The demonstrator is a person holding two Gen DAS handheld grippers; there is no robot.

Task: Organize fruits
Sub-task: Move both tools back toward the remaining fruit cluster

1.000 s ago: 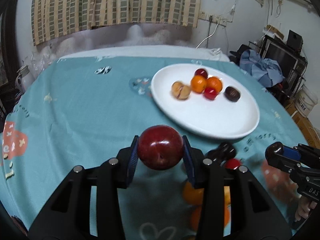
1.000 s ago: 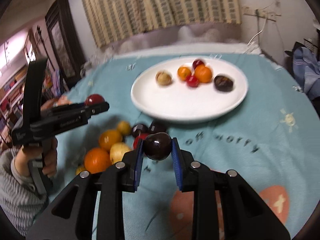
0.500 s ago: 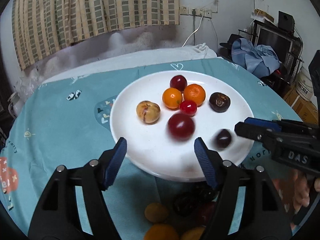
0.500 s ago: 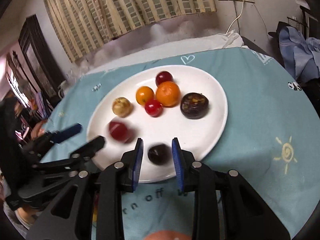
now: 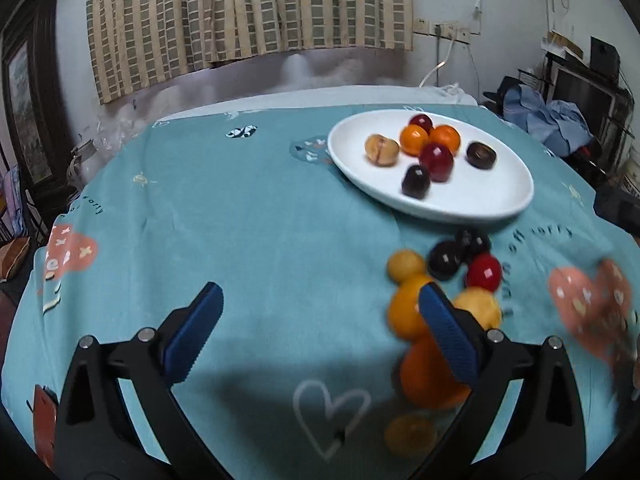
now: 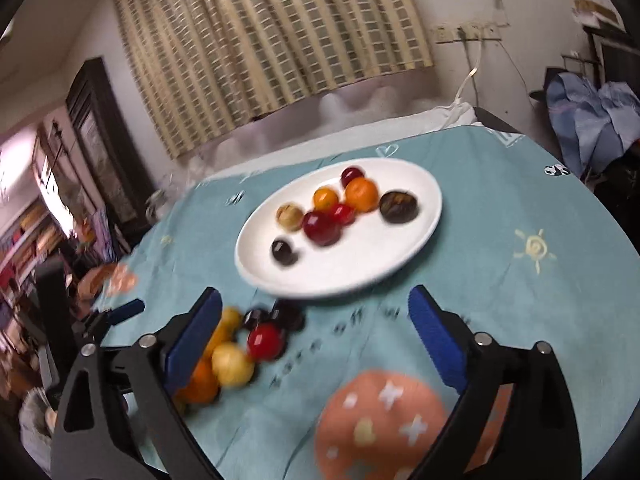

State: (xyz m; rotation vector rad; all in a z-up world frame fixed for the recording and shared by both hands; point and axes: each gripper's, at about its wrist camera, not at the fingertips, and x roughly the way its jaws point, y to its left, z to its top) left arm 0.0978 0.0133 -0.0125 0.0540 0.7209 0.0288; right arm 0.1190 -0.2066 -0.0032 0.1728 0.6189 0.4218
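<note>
A white plate (image 5: 480,200) (image 6: 400,256) holds several fruits, among them a red apple (image 5: 437,161) (image 6: 320,227) and a small dark plum (image 5: 416,181) (image 6: 283,251). A loose heap of fruit lies on the teal cloth in front of the plate: oranges (image 5: 408,312), a yellow fruit (image 6: 232,364), a red fruit (image 5: 484,273) (image 6: 264,341) and dark plums (image 5: 446,258). My left gripper (image 5: 320,332) is open and empty above the cloth, left of the heap. My right gripper (image 6: 314,340) is open and empty, over the cloth in front of the plate.
The round table wears a teal cloth (image 5: 240,220) with printed patches. A striped curtain (image 5: 248,12) hangs behind. Clothes and a dark cabinet (image 5: 560,128) stand at the right. The left gripper's tip (image 6: 124,310) shows at the left of the right wrist view.
Both grippers let the red apple and the dark plum go onto the plate, opened wide and drew back from it towards the fruit heap.
</note>
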